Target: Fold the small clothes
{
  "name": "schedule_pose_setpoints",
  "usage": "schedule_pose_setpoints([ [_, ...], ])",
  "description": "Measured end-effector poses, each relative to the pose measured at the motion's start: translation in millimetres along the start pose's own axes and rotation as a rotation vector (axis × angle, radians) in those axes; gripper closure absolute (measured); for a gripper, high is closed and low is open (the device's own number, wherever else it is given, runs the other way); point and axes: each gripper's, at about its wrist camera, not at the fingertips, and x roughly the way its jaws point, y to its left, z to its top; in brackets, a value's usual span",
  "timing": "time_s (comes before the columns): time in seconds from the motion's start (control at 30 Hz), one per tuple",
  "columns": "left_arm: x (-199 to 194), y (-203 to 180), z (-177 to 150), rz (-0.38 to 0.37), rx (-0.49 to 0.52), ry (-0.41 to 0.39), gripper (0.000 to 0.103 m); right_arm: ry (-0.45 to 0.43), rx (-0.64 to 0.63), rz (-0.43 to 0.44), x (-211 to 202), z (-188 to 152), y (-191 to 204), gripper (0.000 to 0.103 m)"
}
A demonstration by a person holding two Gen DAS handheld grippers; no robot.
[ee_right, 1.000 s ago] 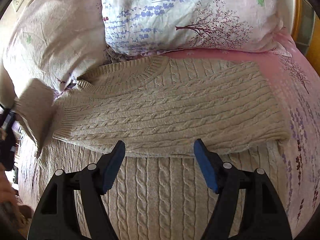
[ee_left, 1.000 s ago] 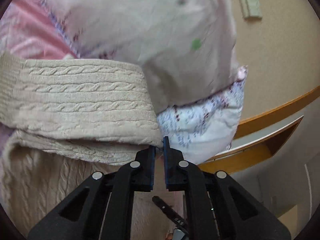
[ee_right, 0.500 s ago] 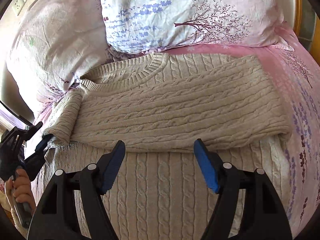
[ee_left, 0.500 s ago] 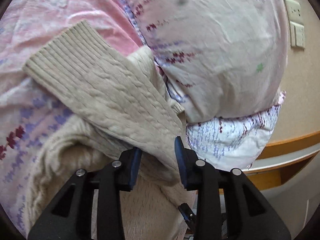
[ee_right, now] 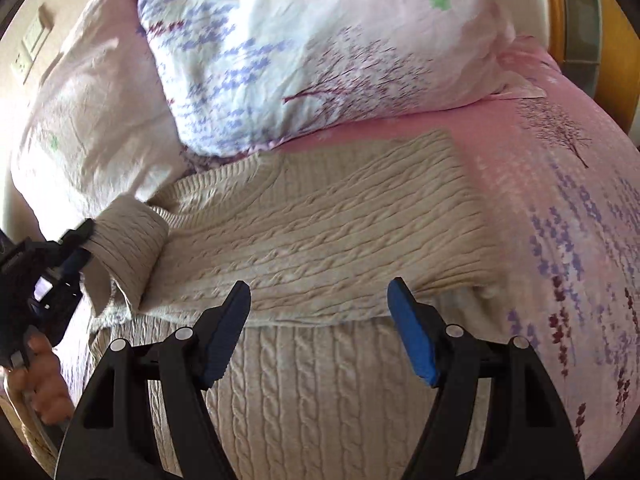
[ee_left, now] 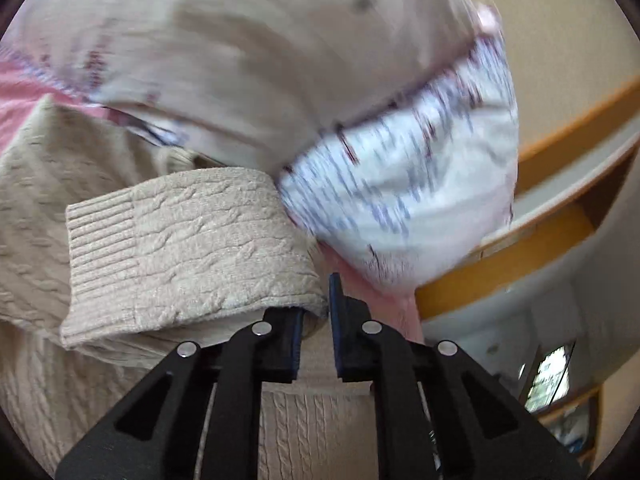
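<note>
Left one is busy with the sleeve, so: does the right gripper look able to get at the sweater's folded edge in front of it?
Probably yes. The right gripper is open and empty, and the folded edge of the sweater lies right ahead of its fingers with nothing between.

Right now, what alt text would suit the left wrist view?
The left tongs pinch a fold of the cream cable-knit sweater's sleeve, lifted over the sweater body. Behind are blurred floral pillows and a wooden bed frame.
</note>
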Motion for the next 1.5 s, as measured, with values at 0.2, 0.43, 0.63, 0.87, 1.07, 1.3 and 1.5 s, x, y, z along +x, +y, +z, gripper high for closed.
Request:
schedule_pose_setpoints([
  [0.2,72,-34,-54,0.070,0.223,0.291,0.049,-0.033,0.092,0.047,-9,8,-28,0.031],
  [0.43,2,-3,-37,0.070,0.221,0.208,0.031,0.008,-0.007,0.149,1,17,0,0.053],
  [0.63,-75,68,-16,0.269,0.120,0.106,0.032,-0.040,-0.415,0.116,-1,-4,97,0.054],
  [0.87,-96,114,-15,0.339,0.055,0.102,0.036,-0.054,-0.847,-0.010,34,-46,200,0.054],
  [1.07,-95,118,-16,0.354,0.060,0.098,0.038,-0.048,-0.858,-0.150,69,-44,206,0.096],
  [1.3,-95,119,-16,0.335,0.057,0.088,0.038,-0.231,-0.150,0.103,-12,22,78,0.096],
  [1.5,-96,117,-17,0.343,0.066,0.092,0.038,0.020,0.235,0.127,21,9,-36,0.095],
])
